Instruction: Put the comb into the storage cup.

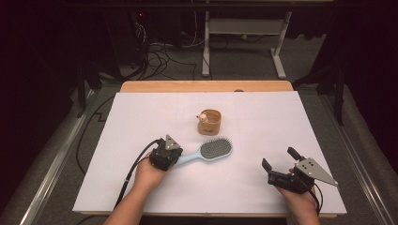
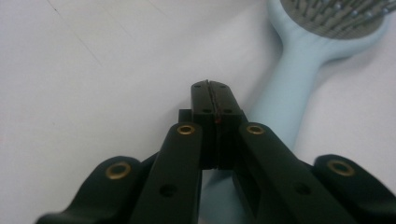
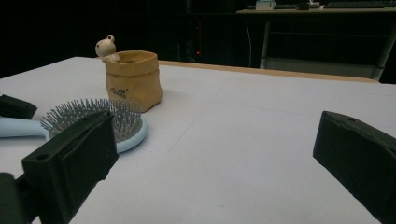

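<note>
Hairbrush (image 1: 213, 151) lies flat on the white bench (image 1: 141, 187), bristles up, its pale blue handle pointing toward the left hand-held gripper (image 1: 165, 153) and its head just in front of the small tan pouch (image 1: 210, 122), close to it but apart. In the left gripper view that gripper's jaws are pressed together with nothing between them, and the handle (image 2: 285, 107) runs past just to their right and underneath; whether the tips touch it I cannot tell. The right hand-held gripper (image 1: 280, 165) rests well apart at the right of the bench, jaws wide apart and holding nothing, looking across at the bristles (image 3: 100, 114) and the pouch (image 3: 134, 79).

The likely slip: with jaws together, the left gripper cannot take the handle, and coming lower or sideways as it stands would only nudge it. The handle is smooth and the brush sits free on a slick sheet, so a push at that end would probably swing the head round into the pouch, which looks light and soft and may tip or slide, its little figure (image 1: 202, 116) going with it. Opening too late, right over the handle, risks one jaw landing on top and pressing the brush down instead of straddling it. A pinch far out on the handle could also let the heavy head droop.
</note>
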Demonstrator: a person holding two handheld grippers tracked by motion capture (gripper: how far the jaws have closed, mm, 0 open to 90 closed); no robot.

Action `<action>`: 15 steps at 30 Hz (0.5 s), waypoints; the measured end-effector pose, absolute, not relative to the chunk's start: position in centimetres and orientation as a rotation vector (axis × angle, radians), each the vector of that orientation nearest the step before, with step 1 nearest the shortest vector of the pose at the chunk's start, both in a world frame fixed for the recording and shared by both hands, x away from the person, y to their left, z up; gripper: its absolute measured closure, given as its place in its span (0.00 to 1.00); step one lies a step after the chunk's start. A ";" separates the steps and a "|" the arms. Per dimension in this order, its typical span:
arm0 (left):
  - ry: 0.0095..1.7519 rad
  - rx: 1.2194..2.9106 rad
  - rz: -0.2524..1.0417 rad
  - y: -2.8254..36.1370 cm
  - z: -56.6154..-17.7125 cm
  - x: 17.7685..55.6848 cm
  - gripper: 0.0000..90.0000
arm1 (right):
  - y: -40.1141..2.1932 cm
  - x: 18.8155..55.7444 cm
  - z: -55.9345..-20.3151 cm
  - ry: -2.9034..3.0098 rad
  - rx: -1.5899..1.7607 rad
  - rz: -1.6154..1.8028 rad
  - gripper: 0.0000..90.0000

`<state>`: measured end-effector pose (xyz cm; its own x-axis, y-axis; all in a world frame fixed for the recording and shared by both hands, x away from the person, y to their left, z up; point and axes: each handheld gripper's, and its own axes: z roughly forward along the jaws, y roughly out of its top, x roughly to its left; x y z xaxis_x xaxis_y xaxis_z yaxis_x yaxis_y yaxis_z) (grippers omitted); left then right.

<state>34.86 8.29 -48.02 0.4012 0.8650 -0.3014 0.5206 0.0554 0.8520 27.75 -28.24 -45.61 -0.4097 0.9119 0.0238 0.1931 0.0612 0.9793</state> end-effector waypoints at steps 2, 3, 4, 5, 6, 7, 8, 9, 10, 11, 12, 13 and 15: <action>1.242 1.613 0.408 8.5 -48.1 34.1 1.00 | -28.2 27.7 -45.6 1.686 1.116 1.397 0.00; 1.238 1.617 0.404 8.5 -48.2 33.7 1.00 | -28.2 27.7 -45.6 1.686 1.116 1.397 0.00; 1.233 1.620 0.401 8.6 -48.2 33.3 1.00 | -28.3 27.7 -45.6 1.686 1.116 1.397 0.00; 1.229 1.623 0.401 8.7 -48.3 32.9 1.00 | -28.3 27.7 -45.6 1.683 1.116 1.397 0.00; 1.229 1.618 0.391 8.8 -48.3 32.6 1.00 | -28.3 27.7 -45.6 1.682 1.117 1.398 0.00; 1.229 1.613 0.379 8.9 -48.3 32.3 1.00 | -28.3 27.7 -45.6 1.681 1.119 1.399 0.00; 1.226 1.611 0.374 8.9 -48.3 31.9 1.00 | -28.4 27.7 -45.6 1.680 1.120 1.399 0.00; 1.224 1.607 0.370 8.9 -48.3 31.7 1.00 | -28.4 27.7 -45.6 1.679 1.122 1.400 0.00; 1.221 1.608 0.359 8.9 -48.3 31.1 1.00 | -28.4 27.7 -45.6 1.682 1.121 1.398 0.00; 1.221 1.608 0.359 8.9 -48.3 31.1 1.00 | -28.4 27.7 -45.6 1.683 1.121 1.398 0.00; 1.216 1.612 0.359 9.0 -48.3 30.8 1.00 | -28.4 27.7 -45.6 1.683 1.121 1.398 0.00; 1.212 1.616 0.355 8.9 -48.3 30.5 1.00 | -28.4 27.7 -45.6 1.683 1.122 1.398 0.00; 1.204 1.616 0.348 8.9 -48.2 30.1 1.00 | -28.3 27.7 -45.6 1.682 1.121 1.398 0.00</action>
<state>30.07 8.91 -48.22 0.4533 0.8289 -0.3277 0.5261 0.0480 0.8490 27.69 -28.34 -45.62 -0.4057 0.9136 0.0281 0.1947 0.0563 0.9792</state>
